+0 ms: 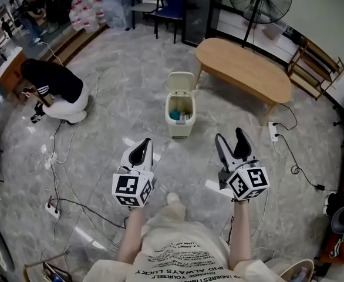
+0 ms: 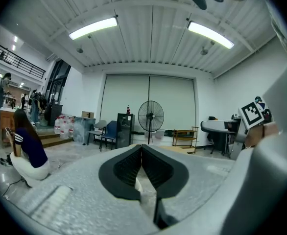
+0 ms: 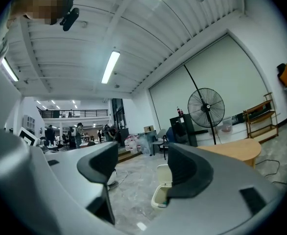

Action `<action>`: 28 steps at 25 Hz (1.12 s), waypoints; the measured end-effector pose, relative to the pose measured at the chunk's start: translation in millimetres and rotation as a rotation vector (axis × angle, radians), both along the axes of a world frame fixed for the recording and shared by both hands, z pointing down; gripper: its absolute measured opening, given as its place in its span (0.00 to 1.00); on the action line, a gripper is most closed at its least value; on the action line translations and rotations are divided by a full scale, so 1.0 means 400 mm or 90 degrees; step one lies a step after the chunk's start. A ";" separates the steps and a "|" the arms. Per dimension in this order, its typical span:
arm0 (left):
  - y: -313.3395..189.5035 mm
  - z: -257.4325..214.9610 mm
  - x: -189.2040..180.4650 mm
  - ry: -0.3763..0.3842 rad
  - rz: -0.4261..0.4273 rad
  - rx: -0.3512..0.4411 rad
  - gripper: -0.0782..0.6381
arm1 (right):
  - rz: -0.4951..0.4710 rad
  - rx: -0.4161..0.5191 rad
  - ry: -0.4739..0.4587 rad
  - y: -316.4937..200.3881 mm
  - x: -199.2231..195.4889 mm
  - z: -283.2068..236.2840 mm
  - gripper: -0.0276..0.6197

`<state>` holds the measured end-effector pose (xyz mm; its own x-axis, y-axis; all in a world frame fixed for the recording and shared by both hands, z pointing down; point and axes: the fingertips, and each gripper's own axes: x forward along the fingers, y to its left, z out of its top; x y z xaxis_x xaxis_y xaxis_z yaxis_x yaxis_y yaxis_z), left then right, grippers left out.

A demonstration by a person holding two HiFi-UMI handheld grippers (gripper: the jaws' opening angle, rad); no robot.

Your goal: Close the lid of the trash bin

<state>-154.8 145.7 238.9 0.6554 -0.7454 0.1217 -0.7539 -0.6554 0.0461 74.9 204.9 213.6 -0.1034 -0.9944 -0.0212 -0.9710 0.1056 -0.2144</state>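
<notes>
Cream plastic trash bin [image 1: 181,129] on grey marble floor [image 1: 131,57]; lid [image 1: 181,81] tipped up and back. Oval wooden table [image 1: 242,69] just behind-right, crouching person [image 1: 57,87] well left. Left gripper [image 1: 144,145] clenched, empty. Right gripper [image 1: 230,137] spread wide, empty. Both grippers apart from bin.

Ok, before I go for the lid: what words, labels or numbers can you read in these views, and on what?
"ALWAYS" and "LUCKY": printed on the person's shirt, upside down in the head view; the smaller lines around them are too blurred to read.
Cubes on the left gripper and right gripper: square marker patterns only, no words.
Trash bin: no label visible.
</notes>
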 end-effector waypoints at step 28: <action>-0.406 0.085 0.077 -0.024 -0.032 -0.049 0.14 | -0.001 -0.024 -0.021 -0.454 0.155 0.070 0.51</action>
